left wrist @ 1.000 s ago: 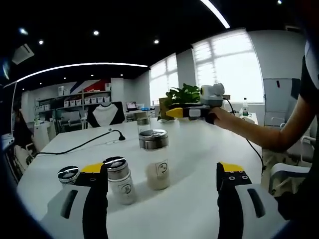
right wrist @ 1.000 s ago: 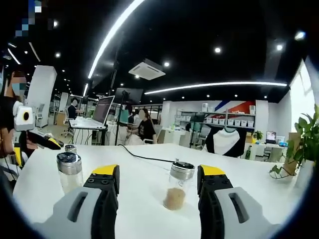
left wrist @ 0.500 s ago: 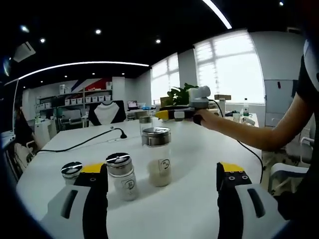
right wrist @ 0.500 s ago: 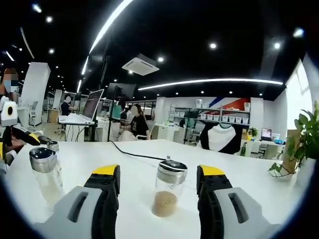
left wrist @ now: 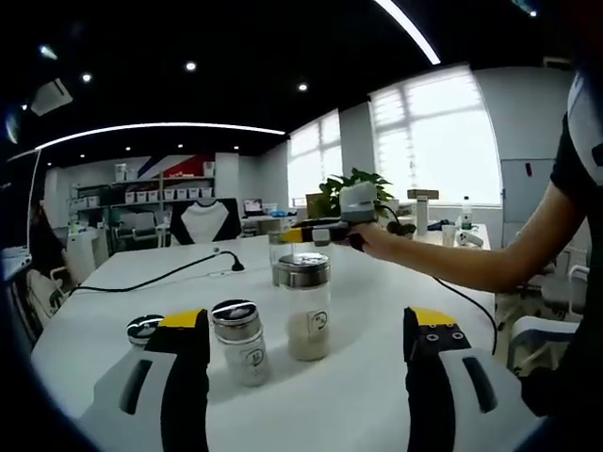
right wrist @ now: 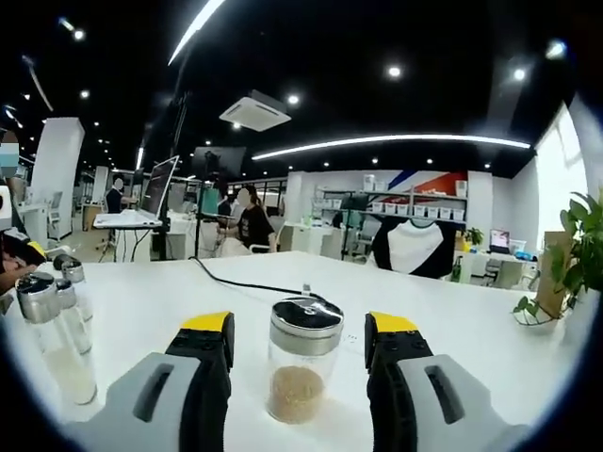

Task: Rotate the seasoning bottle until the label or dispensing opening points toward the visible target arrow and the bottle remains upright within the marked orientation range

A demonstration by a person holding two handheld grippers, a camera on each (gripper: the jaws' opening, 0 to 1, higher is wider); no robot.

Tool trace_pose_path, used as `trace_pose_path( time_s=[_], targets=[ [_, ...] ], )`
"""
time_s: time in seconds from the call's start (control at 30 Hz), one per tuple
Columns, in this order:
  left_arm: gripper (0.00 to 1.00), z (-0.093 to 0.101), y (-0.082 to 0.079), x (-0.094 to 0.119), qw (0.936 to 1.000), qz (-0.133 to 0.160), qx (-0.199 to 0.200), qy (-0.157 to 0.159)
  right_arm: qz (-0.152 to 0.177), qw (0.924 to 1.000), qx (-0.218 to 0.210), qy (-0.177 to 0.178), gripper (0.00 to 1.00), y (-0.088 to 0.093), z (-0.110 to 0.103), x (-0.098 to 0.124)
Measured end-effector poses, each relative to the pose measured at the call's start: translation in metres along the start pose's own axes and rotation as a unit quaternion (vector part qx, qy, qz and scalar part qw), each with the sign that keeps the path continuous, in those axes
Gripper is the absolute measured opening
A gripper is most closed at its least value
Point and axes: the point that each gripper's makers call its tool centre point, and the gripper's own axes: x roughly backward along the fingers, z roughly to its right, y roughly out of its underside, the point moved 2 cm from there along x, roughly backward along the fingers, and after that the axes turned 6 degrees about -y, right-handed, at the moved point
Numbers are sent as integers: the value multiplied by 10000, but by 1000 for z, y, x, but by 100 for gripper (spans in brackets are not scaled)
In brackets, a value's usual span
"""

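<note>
White and wide, the round office table (right wrist: 490,311) carries all the bottles, with shelves and desks behind it.

In the right gripper view the right gripper (right wrist: 297,353) has its jaws spread, and the clear glass seasoning bottle with a metal lid and brown grains (right wrist: 300,372) stands upright between them, near the table edge closest to the camera. I cannot tell if a jaw already touches the glass.

In the left gripper view the left gripper (left wrist: 306,344) is also spread and holds nothing. Beyond its jaws stand a small clear shaker with white contents (left wrist: 241,341) and a taller clear jar with pale grains (left wrist: 306,306), close together, well inside the table.

I judge the step is the approach before the grasp. The next move calls for closing on the bottle squarely, then turning it without tipping.

No target arrow is visible to me. The left gripper view shows the person's arm (left wrist: 490,259) reaching over the table, and bright windows (left wrist: 438,132); the right gripper view shows people at desks (right wrist: 250,226) and a black cable (right wrist: 250,285).
</note>
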Motion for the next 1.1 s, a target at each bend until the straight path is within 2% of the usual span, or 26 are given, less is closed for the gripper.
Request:
trace_pose_path(
  time_s=[0.27,0.4,0.57,0.67,0.73,1.0,1.1],
  targets=[
    [90,-6,4,-3,10000,-71,43,17,-101,9998,-181,59,55,14,6,-15],
    [90,-9,5,-4,10000,-88,23,-17,-174,9997,-88,122,53,19,6,-19],
    [90,-13,3,-6,9999,-17,119,-26,-65,9997,-210,111,48,19,8,-21],
    [90,-14,5,-7,9999,-39,122,-31,-15,9996,-248,127,42,18,13,-23],
    [90,-14,6,-7,9999,-44,144,-9,6,9995,-317,60,37,18,9,-25],
    [90,-11,10,-7,9997,-97,192,116,66,9993,-294,207,37,16,1,-23],
    [90,-11,9,-8,9997,-97,203,131,89,9991,-262,337,36,16,4,-21]
  ],
)
